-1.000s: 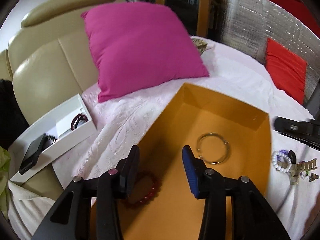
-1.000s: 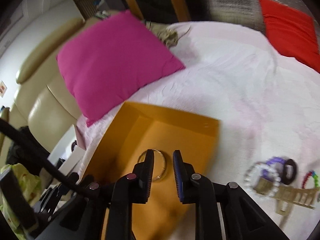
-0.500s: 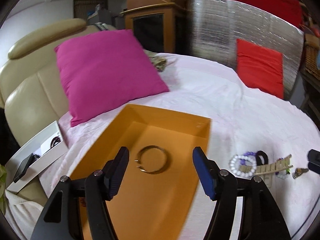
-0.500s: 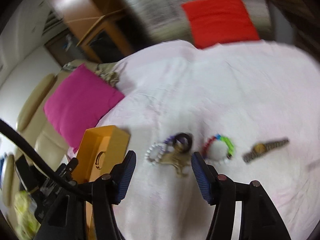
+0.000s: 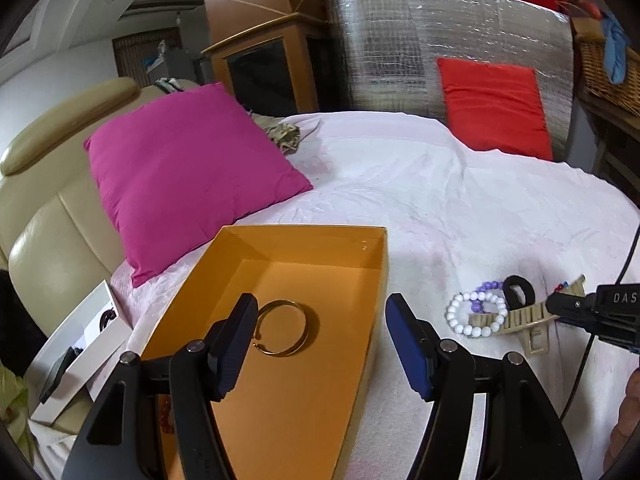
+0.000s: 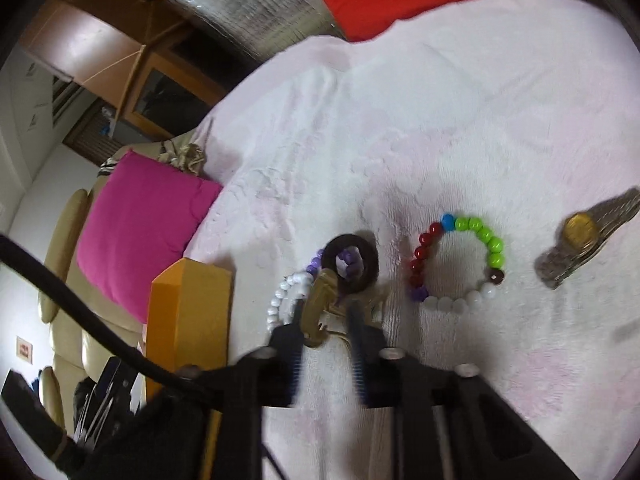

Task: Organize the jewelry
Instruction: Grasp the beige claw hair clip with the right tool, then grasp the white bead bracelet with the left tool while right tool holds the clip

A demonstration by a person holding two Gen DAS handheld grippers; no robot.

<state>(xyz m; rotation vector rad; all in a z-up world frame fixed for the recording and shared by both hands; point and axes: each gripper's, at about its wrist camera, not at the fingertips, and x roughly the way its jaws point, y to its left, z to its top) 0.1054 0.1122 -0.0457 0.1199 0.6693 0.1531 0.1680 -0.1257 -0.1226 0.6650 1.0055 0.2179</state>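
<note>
Claws: left claw (image 5: 320, 344) spread wide, empty, above the box (image 5: 382, 264); right claw (image 6: 324, 320) narrowed around the hair clip (image 6: 320, 304), contact unclear. Clip lies right of box, tangled with bracelets (image 6: 290, 300). Pinch clip only, lift slowly.

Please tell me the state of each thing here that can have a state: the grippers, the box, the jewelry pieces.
Left gripper: jaws wide open, empty, over the box.
Right gripper: jaws around the beige hair claw; grip unclear, blurred.
Orange box: open, no lid.
Gold bangle: flat in the box.
Multicolor bead bracelet: flat on the bedspread.
Wristwatch: on the bedspread.
</note>
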